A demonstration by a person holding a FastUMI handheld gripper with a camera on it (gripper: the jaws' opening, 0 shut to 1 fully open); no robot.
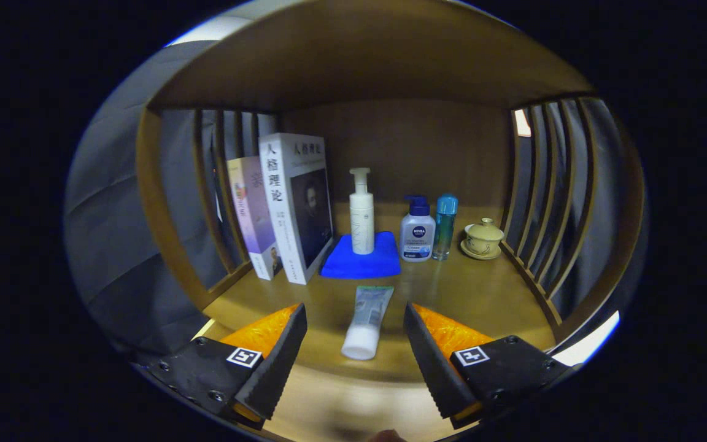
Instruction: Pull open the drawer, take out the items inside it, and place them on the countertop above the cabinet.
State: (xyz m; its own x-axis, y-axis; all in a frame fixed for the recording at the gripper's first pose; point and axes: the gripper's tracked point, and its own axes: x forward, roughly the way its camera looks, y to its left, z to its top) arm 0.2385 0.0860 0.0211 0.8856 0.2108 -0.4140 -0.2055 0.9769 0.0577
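Observation:
A grey-green tube with a white cap (366,320) lies flat on the wooden countertop (482,294), cap end towards me, in the gap between my two fingers but touched by neither. My gripper (355,334) is open, its black pads (280,362) wide apart, orange behind them. Beyond the tube a white pump bottle (362,212) stands on a folded blue cloth (363,263).
Two books (295,205) stand upright at the back left. Right of the cloth stand a pale pump bottle with a blue cap (417,230), a slim teal bottle (444,226) and a lidded cup on a saucer (483,238). Slatted wooden sides (544,202) close the shelf left and right.

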